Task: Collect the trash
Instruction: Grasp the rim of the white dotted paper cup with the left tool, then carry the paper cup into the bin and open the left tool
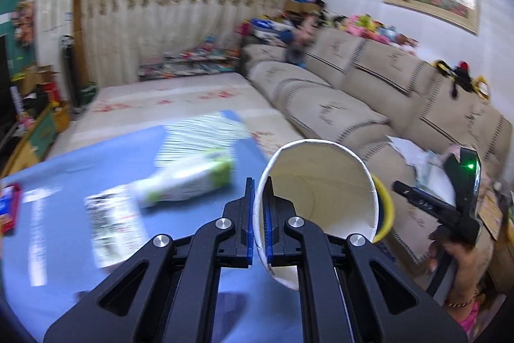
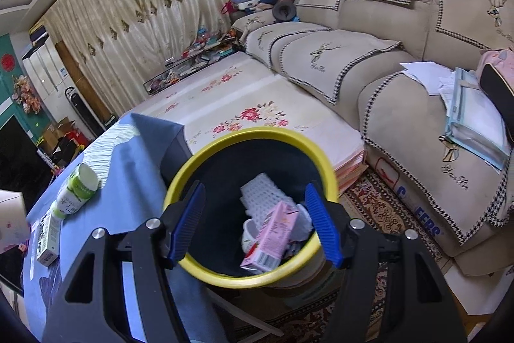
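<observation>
**Inspector:** Where is the trash sitting?

**Assistant:** A white paper cup (image 1: 316,201) is hanging on its side past the edge of the blue table (image 1: 199,224), mouth facing the camera. The left gripper (image 1: 259,214) is pinching its rim, one finger inside, one outside, jaws pressed nearly together.

**Inspector:** And the rest?

**Assistant:** A green-and-white bottle (image 2: 78,189) and a small carton (image 2: 48,238) are lying on the table. The yellow-rimmed bin (image 2: 205,156) is standing beside the table, holding a pink carton (image 2: 271,235) and white foam netting (image 2: 261,193).

**Inspector:** Right hand?

**Assistant:** The right gripper (image 2: 253,222) is angling down over the bin, jaws spread, gripping nothing. The person's hand (image 1: 457,259) is grasping its handle, near the sofa (image 2: 385,60).
</observation>
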Motion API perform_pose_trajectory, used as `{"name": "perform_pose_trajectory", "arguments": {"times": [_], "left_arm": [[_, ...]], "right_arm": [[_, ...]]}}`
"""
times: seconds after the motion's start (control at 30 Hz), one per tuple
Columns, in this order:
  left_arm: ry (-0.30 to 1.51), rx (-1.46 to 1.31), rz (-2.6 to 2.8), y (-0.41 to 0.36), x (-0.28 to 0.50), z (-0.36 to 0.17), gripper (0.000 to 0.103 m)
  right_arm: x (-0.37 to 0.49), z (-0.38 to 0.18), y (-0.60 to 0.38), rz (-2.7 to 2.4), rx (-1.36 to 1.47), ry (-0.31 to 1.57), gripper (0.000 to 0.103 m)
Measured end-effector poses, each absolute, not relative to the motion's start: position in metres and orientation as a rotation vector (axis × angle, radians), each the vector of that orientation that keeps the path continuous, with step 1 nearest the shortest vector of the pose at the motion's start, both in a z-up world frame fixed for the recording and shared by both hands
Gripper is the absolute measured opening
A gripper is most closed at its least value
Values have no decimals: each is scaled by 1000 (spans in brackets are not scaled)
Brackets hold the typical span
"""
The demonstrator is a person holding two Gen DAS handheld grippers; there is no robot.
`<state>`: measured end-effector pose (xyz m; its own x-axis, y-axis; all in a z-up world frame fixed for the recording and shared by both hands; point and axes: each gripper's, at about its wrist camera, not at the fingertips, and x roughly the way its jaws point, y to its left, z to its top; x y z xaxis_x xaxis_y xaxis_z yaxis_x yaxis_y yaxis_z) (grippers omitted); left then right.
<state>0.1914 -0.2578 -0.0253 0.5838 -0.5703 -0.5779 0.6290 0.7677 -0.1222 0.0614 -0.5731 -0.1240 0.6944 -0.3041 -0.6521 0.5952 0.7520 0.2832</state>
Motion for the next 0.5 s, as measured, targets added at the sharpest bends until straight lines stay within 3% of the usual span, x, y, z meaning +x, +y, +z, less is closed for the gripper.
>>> {"name": "perform_pose_trajectory", "arguments": {"times": [0.5], "left_arm": [[833,217,-848,-463,215,-99,6]], "right_arm": [[28,-133,-621,-601,555,597,63]]}}
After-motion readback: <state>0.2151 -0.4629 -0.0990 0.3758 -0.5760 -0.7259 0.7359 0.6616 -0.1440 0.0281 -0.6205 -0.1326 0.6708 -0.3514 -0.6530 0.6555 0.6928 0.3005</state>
